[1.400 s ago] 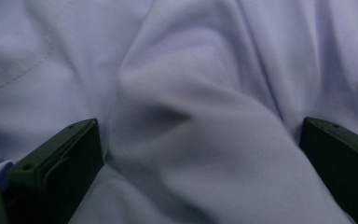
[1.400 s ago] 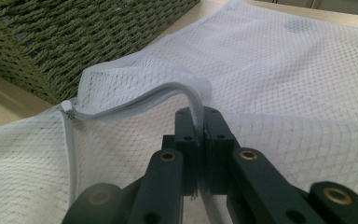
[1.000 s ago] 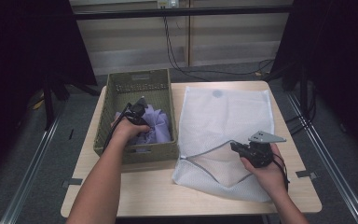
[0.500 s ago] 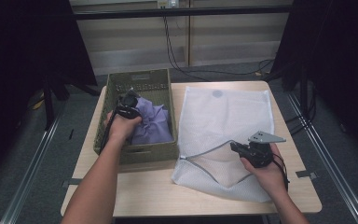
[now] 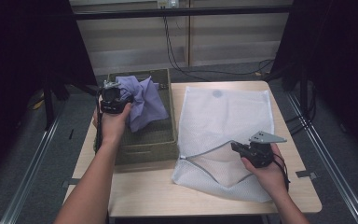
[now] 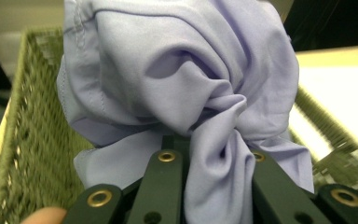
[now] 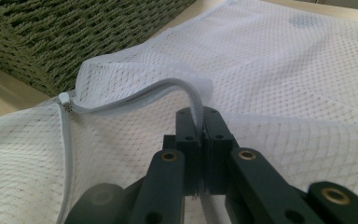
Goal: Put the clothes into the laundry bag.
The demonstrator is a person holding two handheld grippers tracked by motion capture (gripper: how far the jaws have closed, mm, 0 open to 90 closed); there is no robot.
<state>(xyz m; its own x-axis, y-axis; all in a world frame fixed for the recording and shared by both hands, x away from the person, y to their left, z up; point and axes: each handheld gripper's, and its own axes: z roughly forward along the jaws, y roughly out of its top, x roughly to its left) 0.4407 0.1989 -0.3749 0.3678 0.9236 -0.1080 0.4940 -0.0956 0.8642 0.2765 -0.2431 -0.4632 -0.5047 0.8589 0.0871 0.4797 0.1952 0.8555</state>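
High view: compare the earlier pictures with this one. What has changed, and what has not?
The left gripper has just closed on the purple cloth and lifted it up out of the green basket. The right gripper stays shut on the zipper edge of the white mesh bag, which lies unmoved.

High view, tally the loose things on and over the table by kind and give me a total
Lilac cloth garment: 1
Olive woven basket: 1
White mesh zip bag: 1
Black two-jaw grippers, left and right: 2
Total: 5
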